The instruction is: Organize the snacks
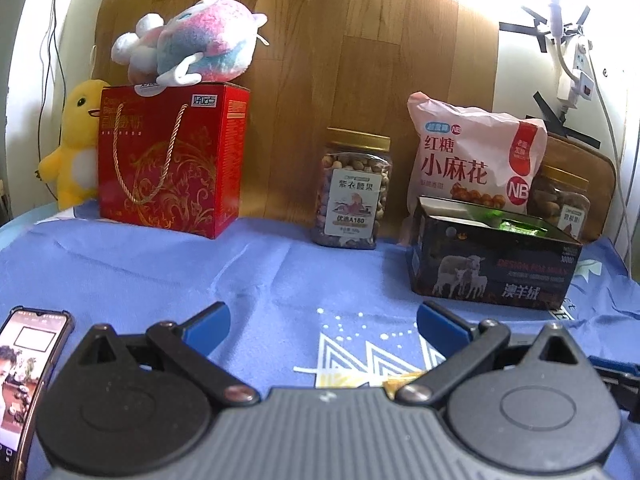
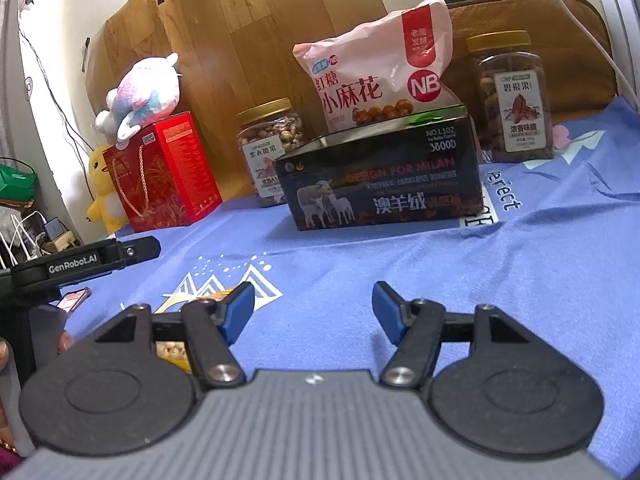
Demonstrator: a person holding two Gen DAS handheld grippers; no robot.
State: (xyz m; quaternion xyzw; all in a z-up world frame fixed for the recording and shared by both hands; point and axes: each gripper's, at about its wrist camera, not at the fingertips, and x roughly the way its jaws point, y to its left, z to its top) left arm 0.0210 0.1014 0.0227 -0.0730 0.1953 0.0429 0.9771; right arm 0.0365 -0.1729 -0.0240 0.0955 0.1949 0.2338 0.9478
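Cloth [image 1: 160, 264]: you see blue with white star-and-peak print.
Gift box [image 1: 168, 160]: red, gold scrolls.
Snack bag [image 1: 472, 152]: pink, red lettering.
Open box [image 1: 492, 268]: black, white sheep.
Jar lids [image 1: 358, 139]: gold.

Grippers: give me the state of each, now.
Left gripper: open, holding nothing.
Right gripper: open, holding nothing.
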